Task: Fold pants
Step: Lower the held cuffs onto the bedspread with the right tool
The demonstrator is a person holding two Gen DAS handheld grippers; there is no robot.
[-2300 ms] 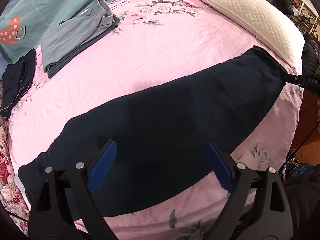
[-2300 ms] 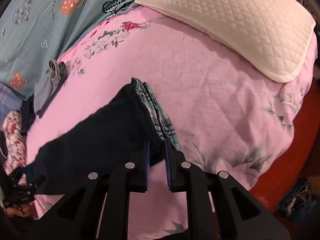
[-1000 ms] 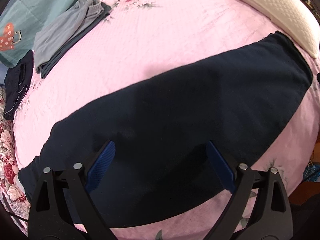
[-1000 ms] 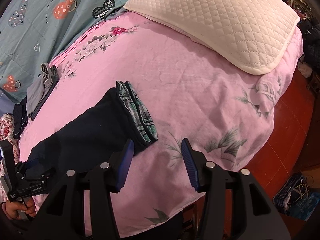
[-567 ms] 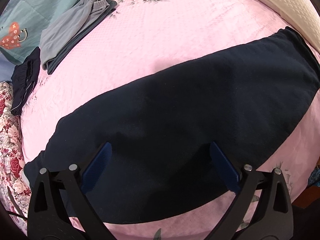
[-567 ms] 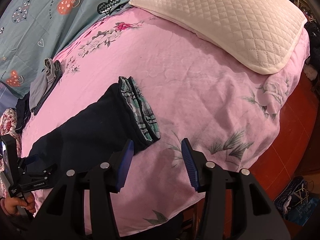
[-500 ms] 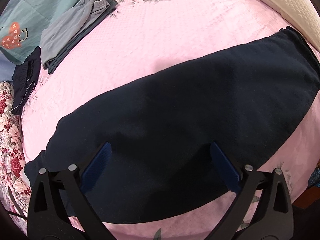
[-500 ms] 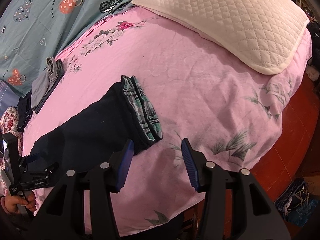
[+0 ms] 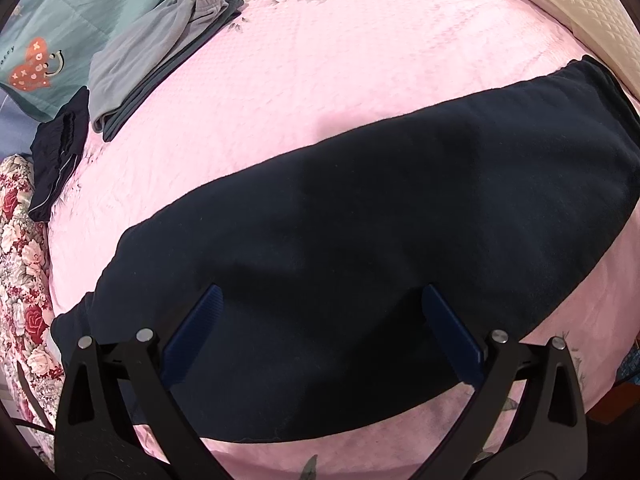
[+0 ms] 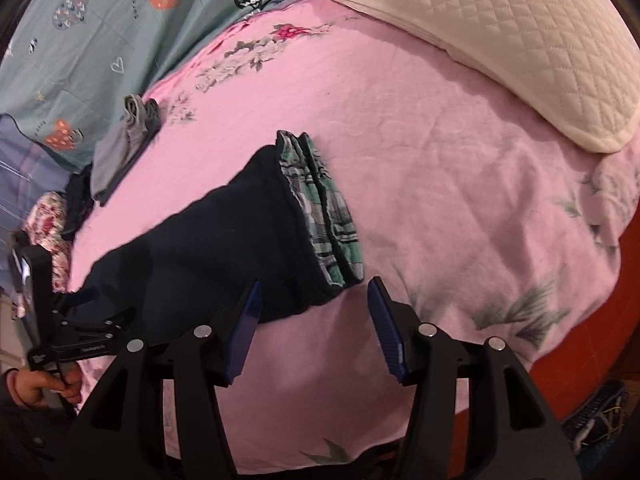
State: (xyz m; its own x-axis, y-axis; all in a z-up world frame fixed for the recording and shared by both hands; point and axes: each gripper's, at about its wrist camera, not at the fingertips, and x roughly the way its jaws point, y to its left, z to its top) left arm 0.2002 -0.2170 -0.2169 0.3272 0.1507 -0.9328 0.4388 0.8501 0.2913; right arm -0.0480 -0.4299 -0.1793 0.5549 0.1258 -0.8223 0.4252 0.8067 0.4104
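Dark navy pants lie flat, folded lengthwise, across the pink floral bedspread. My left gripper is open and empty above the leg part of the pants. In the right wrist view the pants show a green plaid lining at the waistband. My right gripper is open and empty, just in front of the waistband's near corner. The left gripper also shows there, held by a hand at the far left.
Folded grey pants and a small dark garment lie at the far left of the bed. A white quilted pillow lies at the right. A teal patterned quilt lies behind. The bed edge drops to a red floor.
My right gripper let go of the waistband, opened and drew back slightly. My left gripper stayed open and moved in over the pants.
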